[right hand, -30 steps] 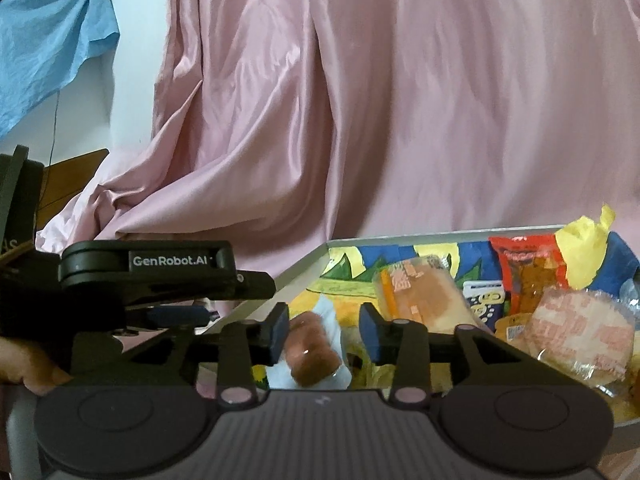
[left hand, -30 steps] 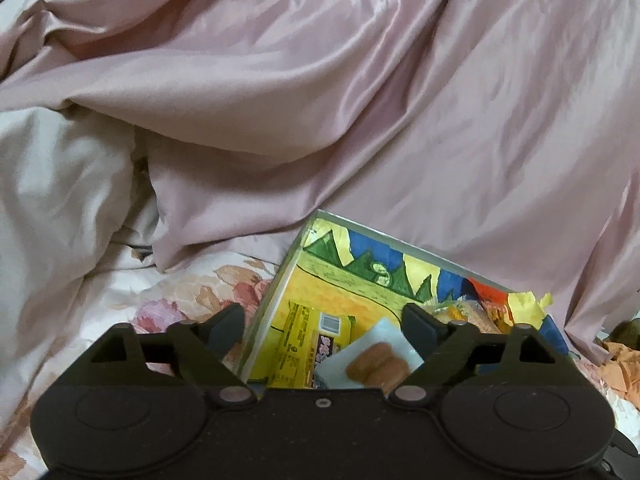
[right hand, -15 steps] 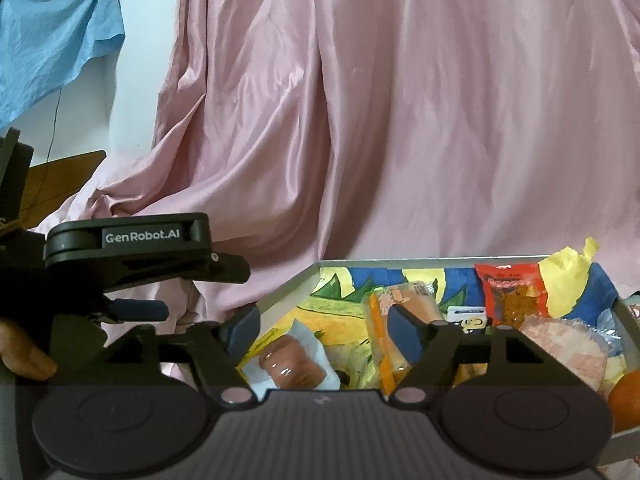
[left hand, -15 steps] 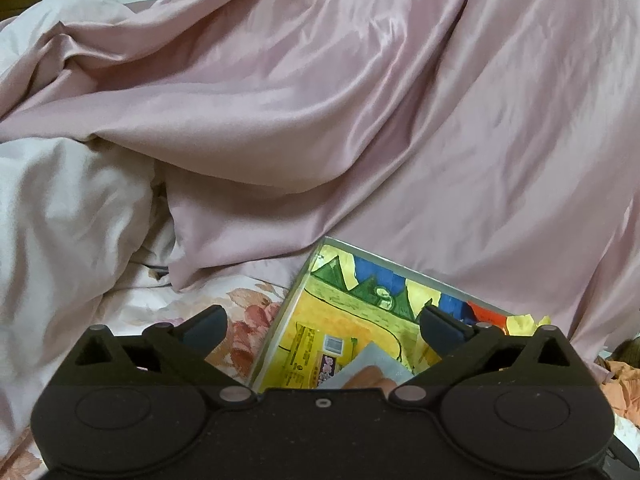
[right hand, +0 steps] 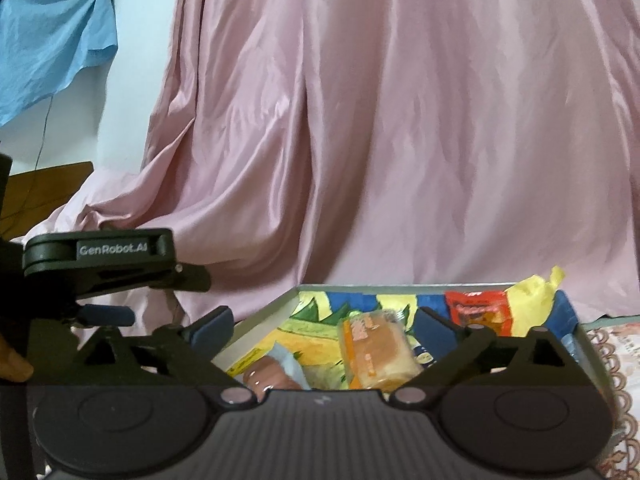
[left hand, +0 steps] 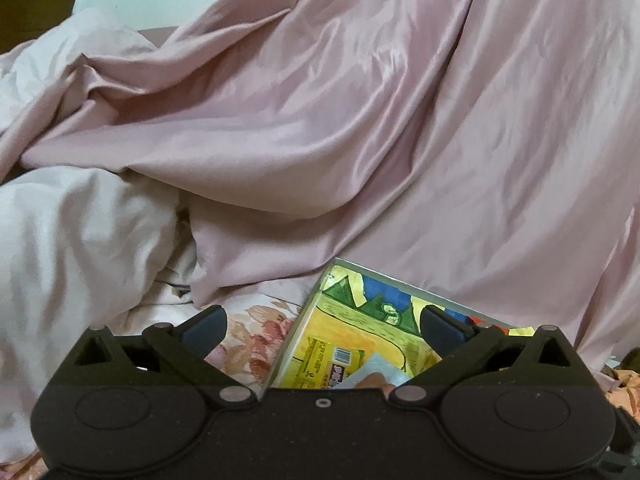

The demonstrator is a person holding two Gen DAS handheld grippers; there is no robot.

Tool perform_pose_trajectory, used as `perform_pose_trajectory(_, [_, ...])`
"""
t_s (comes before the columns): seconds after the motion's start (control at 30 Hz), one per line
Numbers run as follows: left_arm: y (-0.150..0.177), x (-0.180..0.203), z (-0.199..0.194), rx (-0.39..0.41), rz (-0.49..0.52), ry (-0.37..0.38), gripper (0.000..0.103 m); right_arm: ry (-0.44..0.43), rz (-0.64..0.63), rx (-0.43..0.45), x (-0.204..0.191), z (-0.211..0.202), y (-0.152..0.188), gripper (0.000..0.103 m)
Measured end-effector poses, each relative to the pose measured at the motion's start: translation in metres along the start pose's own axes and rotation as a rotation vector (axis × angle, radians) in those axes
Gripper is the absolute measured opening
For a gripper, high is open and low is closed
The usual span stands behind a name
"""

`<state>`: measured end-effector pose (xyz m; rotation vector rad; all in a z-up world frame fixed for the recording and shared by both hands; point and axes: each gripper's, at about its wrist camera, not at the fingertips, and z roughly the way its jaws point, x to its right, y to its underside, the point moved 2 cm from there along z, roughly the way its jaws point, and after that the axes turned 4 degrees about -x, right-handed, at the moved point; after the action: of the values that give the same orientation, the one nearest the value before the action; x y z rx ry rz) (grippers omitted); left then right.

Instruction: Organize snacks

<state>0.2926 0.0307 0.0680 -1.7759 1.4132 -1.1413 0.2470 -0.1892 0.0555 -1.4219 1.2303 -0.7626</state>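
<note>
My left gripper (left hand: 322, 330) gapes empty; my right gripper (right hand: 324, 330) is opening, empty. The bread packet (right hand: 378, 350), lower centre in the tray (right hand: 264, 312), looks light, squashy, crinkly; I'd pinch its sealed end.

Soft, even indoor light fills both views, and the pink sheet (left hand: 400, 128) carries a mild satin sheen along its folds without harsh glare. Shadows are shallow, gathering under the sheet's folds and beneath the black gripper bodies, whose lower part sits under a darker band across the bottom of each view. Fisheye bending curves the edges and leaves black corners, while the snacks in the tray (right hand: 592, 352) look slightly soft and the blue cloth (right hand: 52, 44) at the left rim is stretched.
</note>
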Motion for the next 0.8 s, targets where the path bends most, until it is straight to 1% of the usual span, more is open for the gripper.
perform_pose_trajectory(0.3, [0.012, 0.001, -0.027, 0.035, 0.016, -0.026, 0.102, 0.057, 0.016, 0.044, 0.007, -0.028, -0.007, 0.103])
perform_pose_trajectory(0.47, [0.021, 0.003, -0.042, 0.043, 0.026, -0.028, 0.102, 0.085, 0.020, 0.058, 0.012, -0.046, -0.009, 0.103])
perform_pose_trajectory(0.8, [0.039, 0.005, -0.073, 0.063, 0.043, -0.032, 0.102, 0.105, 0.010, 0.069, 0.015, -0.078, -0.005, 0.103])
